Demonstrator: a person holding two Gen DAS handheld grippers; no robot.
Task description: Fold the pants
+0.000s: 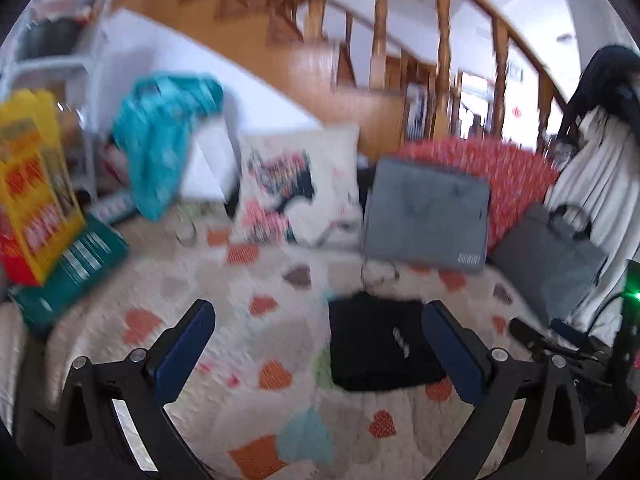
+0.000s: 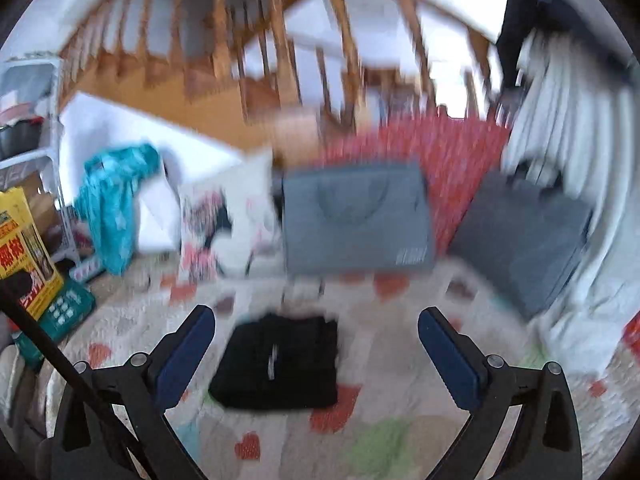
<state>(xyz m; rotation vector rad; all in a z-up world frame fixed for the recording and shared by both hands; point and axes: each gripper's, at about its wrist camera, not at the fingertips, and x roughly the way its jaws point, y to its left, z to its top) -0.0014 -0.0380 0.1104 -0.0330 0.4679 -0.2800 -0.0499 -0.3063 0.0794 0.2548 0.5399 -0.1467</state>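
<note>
The black pants (image 1: 380, 346) lie folded into a compact rectangle on a heart-patterned quilt (image 1: 256, 344); a small white label shows on top. In the left wrist view they sit ahead, towards the right finger. My left gripper (image 1: 318, 322) is open and empty, held above the quilt short of the pants. In the right wrist view the pants (image 2: 280, 360) lie ahead, left of centre between the fingers. My right gripper (image 2: 316, 328) is open and empty, above the quilt (image 2: 400, 432). Both views are motion-blurred.
Behind the pants stand a white patterned pillow (image 1: 300, 184), two grey bags (image 1: 426, 216) (image 1: 556, 260) and a red cushion (image 1: 500, 168). A yellow box (image 1: 32, 200) on a green box (image 1: 76, 268) stands at the left, with teal cloth (image 1: 160, 140). A person in white (image 1: 600, 168) is right.
</note>
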